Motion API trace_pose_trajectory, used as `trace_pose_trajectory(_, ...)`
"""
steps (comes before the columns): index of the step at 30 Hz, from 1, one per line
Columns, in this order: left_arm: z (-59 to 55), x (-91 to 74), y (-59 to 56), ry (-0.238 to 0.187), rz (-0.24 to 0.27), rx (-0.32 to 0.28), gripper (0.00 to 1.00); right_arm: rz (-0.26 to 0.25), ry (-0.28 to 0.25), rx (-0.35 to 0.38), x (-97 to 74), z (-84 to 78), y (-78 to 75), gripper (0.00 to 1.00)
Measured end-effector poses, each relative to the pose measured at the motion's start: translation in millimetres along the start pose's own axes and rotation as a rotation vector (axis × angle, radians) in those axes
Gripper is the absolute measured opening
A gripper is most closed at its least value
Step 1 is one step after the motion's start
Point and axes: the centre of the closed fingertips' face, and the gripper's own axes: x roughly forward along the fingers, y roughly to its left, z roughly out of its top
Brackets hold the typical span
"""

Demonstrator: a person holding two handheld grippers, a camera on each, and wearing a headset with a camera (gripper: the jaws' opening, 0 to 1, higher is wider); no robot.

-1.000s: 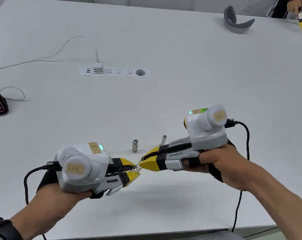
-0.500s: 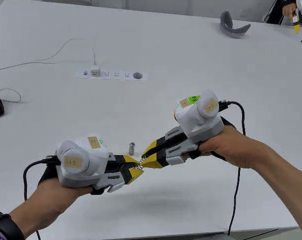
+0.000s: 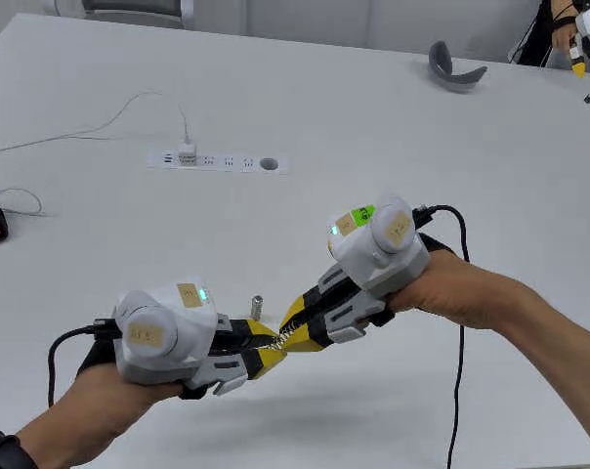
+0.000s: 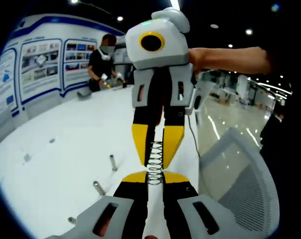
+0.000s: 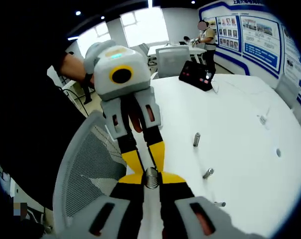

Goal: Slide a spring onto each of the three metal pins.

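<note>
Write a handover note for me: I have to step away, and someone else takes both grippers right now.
Left gripper: shut on one end of a spring, held in the air above the white table.
Right gripper: shut on the other end of the same spring, tip to tip with the left.
On the table: a metal pin that seems to carry a spring already, a bare pin near it, and a small piece too small to judge.
Done: apparently one pin.
Left: put the held spring on the bare pin, then fit the last one.
</note>
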Motion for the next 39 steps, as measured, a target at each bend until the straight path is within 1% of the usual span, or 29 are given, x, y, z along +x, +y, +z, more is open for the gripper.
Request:
trace_pose_trajectory(4, 1.7, -0.2, -1.1, -0.001, -0.004, 0.002, 0.09, 0.006, 0.002, 0.003, 1.1, -0.9, 1.2, 0.13)
trace_pose_trajectory(5, 0.8, -0.1, -2.2, 0.004, -0.006, 0.008, 0.09, 0.009, 0.004, 0.002, 1.8, -1.4, 1.8, 0.13)
trace_pose_trajectory(10, -1.8, 0.1, -5.7, 0.004, -0.013, 0.002, 0.09, 0.016, 0.01, -0.002, 3.6, -3.5, 5.1, 0.13)
trace_pose_trajectory(18, -4.2, 0.4, -5.6, 0.0, -0.014, -0.009, 0.1, 0.002, 0.004, 0.002, 4.3, -6.0, 4.8, 0.12)
trace_pose_trajectory(23, -4.5, -0.5, -1.9, -0.009, 0.008, -0.022, 0.12, -0.017, -0.003, 0.013, 2.6, -8.5, 3.4, 0.12)
trace_pose_trajectory(26, -7.0, -2.0, -1.2, 0.0, 0.021, -0.026, 0.14, -0.029, -0.012, 0.025, -0.2, -11.0, 2.1, 0.12)
trace_pose_trajectory(28, -9.9, -3.7, -0.1, 0.006, 0.03, -0.025, 0.14, -0.039, -0.022, 0.048, -2.5, -13.0, 0.1, 0.12)
trace_pose_trajectory(31, -13.4, -7.8, 3.0, 0.008, 0.05, -0.042, 0.18, -0.053, -0.02, 0.059, -5.2, -19.9, -1.1, 0.12)
trace_pose_trajectory(34, -16.9, -12.3, 7.0, 0.005, 0.069, -0.06, 0.2, -0.066, -0.018, 0.079, -8.0, -28.5, -1.8, 0.12)
trace_pose_trajectory(39, -22.4, -17.8, 12.3, 0.008, 0.094, -0.079, 0.22, -0.084, -0.014, 0.105, -11.9, -37.6, -0.9, 0.12)
